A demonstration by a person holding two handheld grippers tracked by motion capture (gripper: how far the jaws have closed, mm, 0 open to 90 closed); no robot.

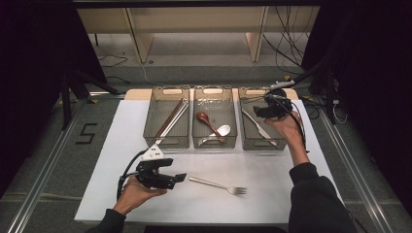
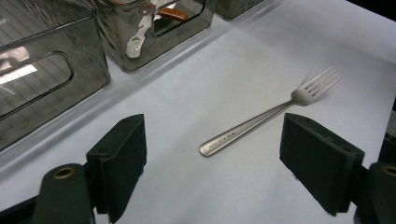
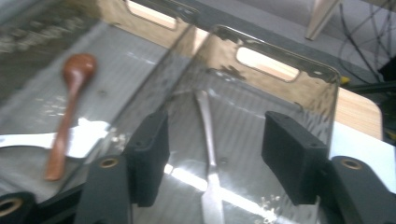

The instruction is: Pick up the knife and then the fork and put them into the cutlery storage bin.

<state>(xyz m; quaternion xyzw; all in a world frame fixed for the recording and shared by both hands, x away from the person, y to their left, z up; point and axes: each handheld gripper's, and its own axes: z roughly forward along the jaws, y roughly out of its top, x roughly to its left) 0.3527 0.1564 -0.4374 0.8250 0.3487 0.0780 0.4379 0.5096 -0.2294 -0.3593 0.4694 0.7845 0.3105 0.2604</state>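
A metal knife [image 3: 208, 140] lies flat on the floor of the rightmost of three clear bins [image 1: 262, 127], running lengthwise along it; in the high view it shows as a pale diagonal strip [image 1: 257, 127]. The right hand-held gripper [image 3: 212, 158] hangs just above it, inside the bin's walls, and in the right gripper view the knife lies between the two black jaws, apart from both. Those jaws stand wide, with nothing pressed between them. The right hand [image 1: 286, 127] reaches forward from a dark sleeve over the near edge of that bin, with the gripper pointing down and away into it.

The middle bin [image 1: 214, 124] holds a brown wooden spoon [image 1: 206, 121] and a white spoon [image 1: 221, 131], lying across each other. The left bin [image 1: 167, 124] holds chopsticks [image 1: 172, 119] set diagonally. The three bins stand side by side, touching or nearly so, at the far side of the white surface [image 1: 272, 170].

A metal fork [image 1: 218, 185] lies alone on the surface near its front edge, tines to the right in the high view, well apart from the bins. The left hand-held gripper [image 1: 180, 177] is held low over the surface just left of the fork's handle, level and pointing toward it. In the left gripper view [image 2: 212, 168] its jaws are wide apart and empty, with the fork [image 2: 268, 119] ahead of them, the handle end reaching in between the jaw tips and untouched. Nothing stands between that gripper and the fork. The left hand [image 1: 138, 191] grips it from below.
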